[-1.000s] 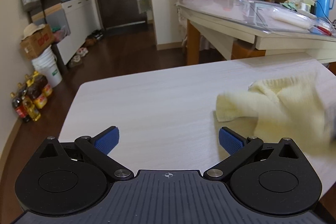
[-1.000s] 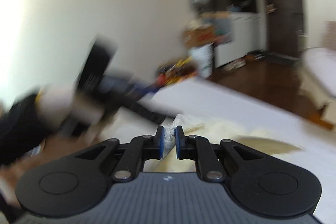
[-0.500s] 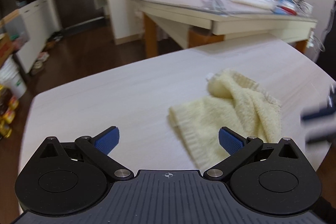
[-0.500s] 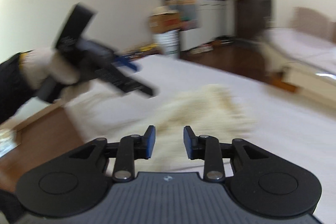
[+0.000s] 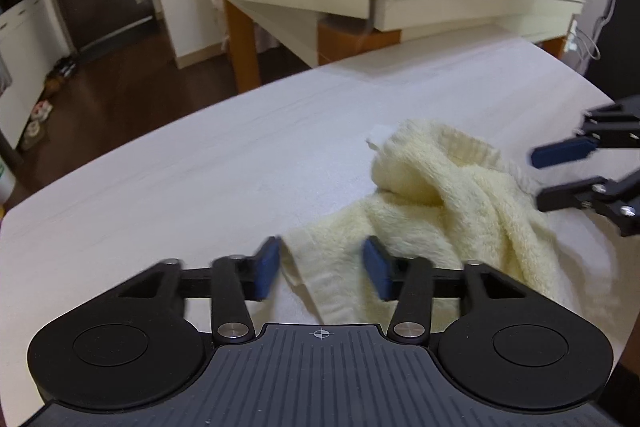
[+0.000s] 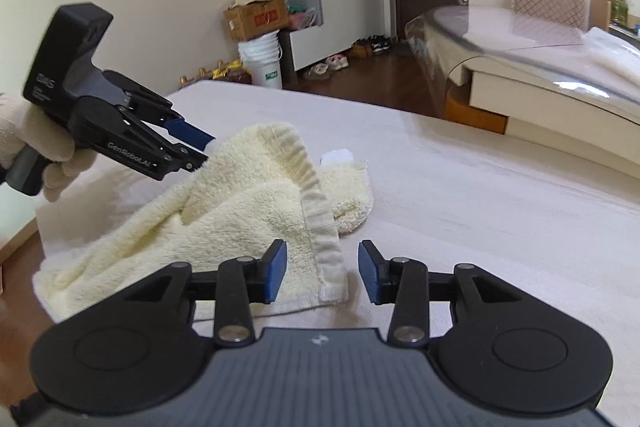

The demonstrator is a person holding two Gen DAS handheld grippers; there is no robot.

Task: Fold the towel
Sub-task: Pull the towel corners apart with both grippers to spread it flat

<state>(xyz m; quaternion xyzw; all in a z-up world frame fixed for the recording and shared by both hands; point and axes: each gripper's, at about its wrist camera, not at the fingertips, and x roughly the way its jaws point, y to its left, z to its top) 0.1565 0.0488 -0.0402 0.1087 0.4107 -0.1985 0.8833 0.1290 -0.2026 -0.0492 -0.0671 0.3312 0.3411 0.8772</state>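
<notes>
The towel (image 5: 452, 211) is lying rumpled on the white table (image 5: 200, 163), bunched, not flat and not folded. The left gripper (image 5: 322, 269) is hanging over one hemmed corner, fingers parted wide, holding nothing, the corner sitting between them. The right gripper (image 6: 322, 269) is doing likewise at another hem corner, gaping and gripping nothing, probably lining up to pinch corners and spread the cloth.

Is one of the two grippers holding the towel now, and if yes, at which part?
No. Both the left gripper and the right gripper are open, each with a hemmed corner of the crumpled towel between its fingers, not pinched.
</notes>
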